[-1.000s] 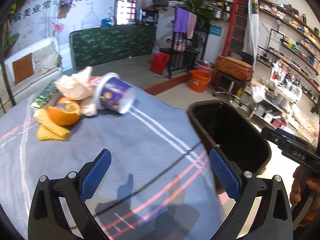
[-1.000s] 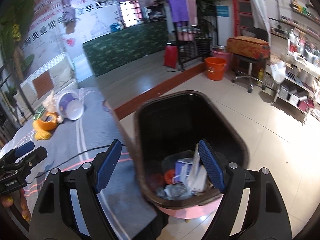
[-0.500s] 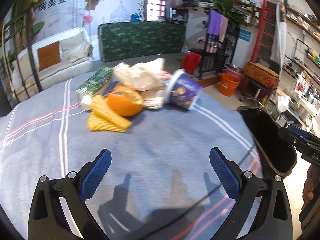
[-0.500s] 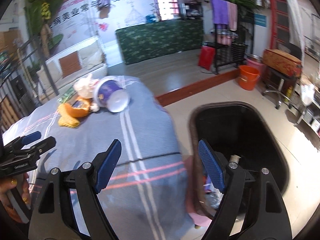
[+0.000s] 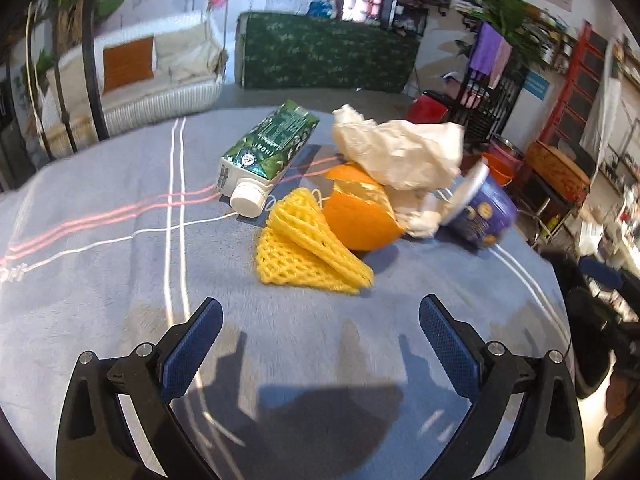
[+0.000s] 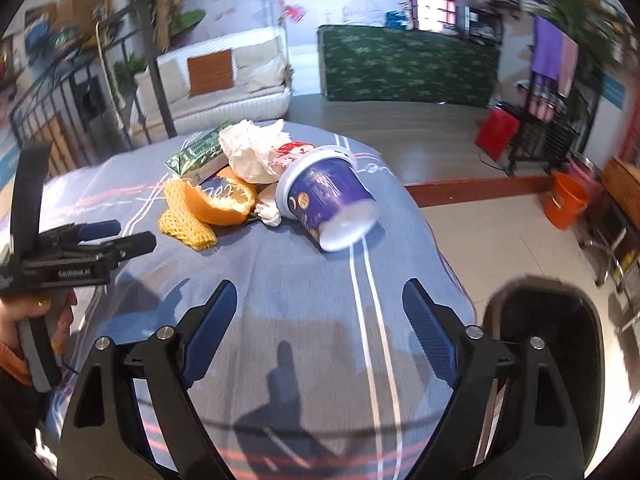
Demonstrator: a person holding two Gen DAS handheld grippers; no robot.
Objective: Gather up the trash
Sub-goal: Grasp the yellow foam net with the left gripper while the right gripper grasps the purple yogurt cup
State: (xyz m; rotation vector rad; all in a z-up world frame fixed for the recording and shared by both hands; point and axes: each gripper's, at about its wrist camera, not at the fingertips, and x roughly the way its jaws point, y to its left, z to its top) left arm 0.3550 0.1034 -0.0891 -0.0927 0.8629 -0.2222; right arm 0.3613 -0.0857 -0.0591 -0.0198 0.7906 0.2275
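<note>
Blue-grey cloth with white and pink stripes covers the tabletop (image 5: 100,280) beneath us, and our shadows fall across its near part. We hold the left gripper (image 5: 320,336) low over the cloth, its fingers (image 5: 192,352) spread wide with nothing between them; the right gripper (image 6: 320,312) hovers likewise, fingers (image 6: 430,332) apart and empty. Off the tabletop's right edge a dark trash bin (image 6: 548,320) stands on the tiled floor (image 6: 500,240).

Further along the cloth the trash lies in one heap: yellow foam fruit netting (image 5: 308,256) nearest, touching an orange peel (image 5: 356,220), with a green drink carton (image 5: 268,148) on its side just left of them, white cap toward us. Crumpled white paper (image 5: 400,148) rests over the peel, and a purple paper cup (image 6: 328,196) lies tipped on its side beside it.

Beyond the tabletop we see a white wicker sofa (image 5: 160,76) with an orange cushion, a counter draped in green patterned cloth (image 5: 328,56), an orange bucket (image 6: 566,200) and, at the far right, red shelving (image 5: 568,76).
</note>
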